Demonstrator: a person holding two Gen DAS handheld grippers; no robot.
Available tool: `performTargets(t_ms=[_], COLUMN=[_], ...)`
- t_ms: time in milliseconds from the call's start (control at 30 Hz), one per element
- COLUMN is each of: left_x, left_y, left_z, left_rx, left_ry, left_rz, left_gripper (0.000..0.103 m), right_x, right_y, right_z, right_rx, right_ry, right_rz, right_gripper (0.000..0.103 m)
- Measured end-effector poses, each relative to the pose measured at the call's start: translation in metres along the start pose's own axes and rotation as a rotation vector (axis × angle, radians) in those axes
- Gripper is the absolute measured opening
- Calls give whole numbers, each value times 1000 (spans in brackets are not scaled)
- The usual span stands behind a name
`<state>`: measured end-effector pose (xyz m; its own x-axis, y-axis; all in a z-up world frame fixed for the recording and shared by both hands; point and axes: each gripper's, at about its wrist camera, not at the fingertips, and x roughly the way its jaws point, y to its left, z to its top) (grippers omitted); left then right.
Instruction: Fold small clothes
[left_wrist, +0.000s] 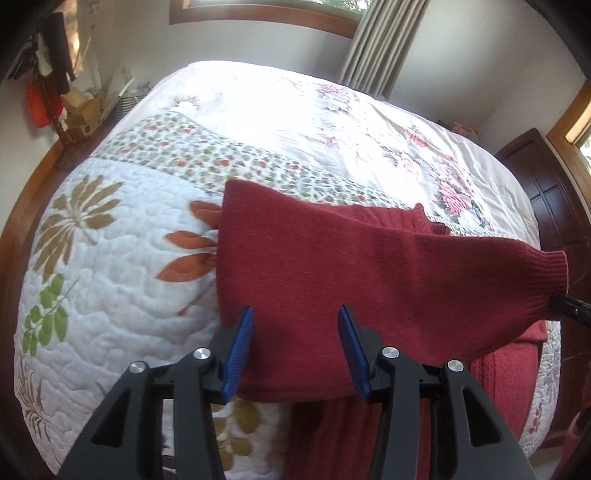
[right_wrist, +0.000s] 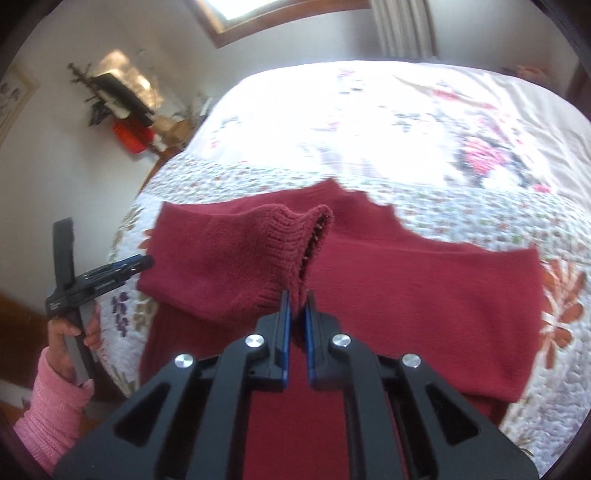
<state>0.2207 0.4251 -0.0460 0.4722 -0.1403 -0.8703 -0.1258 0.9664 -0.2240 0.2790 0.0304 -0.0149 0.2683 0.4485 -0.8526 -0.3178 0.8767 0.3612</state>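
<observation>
right claw (right_wrist: 296, 299) pinches the ribbed cuff (right_wrist: 295, 240) of the red sweater (right_wrist: 406, 295), sleeve lifted over the body on the bed (right_wrist: 332, 122). left claw (left_wrist: 295, 314) spread, over the sweater's edge. best lay sleeve flat across, no bunching. print on left tool unreadable.

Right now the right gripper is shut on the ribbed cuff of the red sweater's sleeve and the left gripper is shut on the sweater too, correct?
Not quite. The right gripper is shut on the ribbed cuff of the red sweater, but the left gripper is open, its pads either side of the fabric, as the left wrist view shows.
</observation>
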Motion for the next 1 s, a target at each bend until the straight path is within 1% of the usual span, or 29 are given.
performTargets(t_ms=[133,233,367,467,567,667,733,767,800,867,900,1000], left_x=[13,21,35,43,50,55,56,54,51,39,33,18], left_y=[-30,-53,-74,-81,-86,-92,-94,-96,-97,-97,-99,-104], left_z=[1,2,3,3,1,-1,-3,-3,-4,-6,-6,-5], left_rx=[43,85,128,134,150,182,199,208,213,207,204,197], left_ry=[15,22,42,54,58,55,55,54,54,31,16,-15], left_rz=[-13,-5,27,36,58,89,104,111,114,102,92,53], left_gripper=[48,48,48,48,48,49,49,49,49,49,51,53], right_x=[-17,-22,-20,-14,-4,11,13,11,6,-7,-15,-25], right_y=[-55,-84,-108,-122,-134,-140,-140,-138,-135,-128,-121,-107], right_z=[-7,-15,-27,-35,-40,-47,-49,-49,-49,-49,-48,-44], right_rx=[101,152,198,221,244,256,261,255,247,221,199,175], right_ry=[-29,-30,-13,-6,20,61,58,57,52,23,0,-22], right_rz=[-51,-78,-106,-135,-160,-191,-193,-197,-210,-248,-240,-155], right_gripper=[6,6,6,6,6,8,9,14,22,24,24,24])
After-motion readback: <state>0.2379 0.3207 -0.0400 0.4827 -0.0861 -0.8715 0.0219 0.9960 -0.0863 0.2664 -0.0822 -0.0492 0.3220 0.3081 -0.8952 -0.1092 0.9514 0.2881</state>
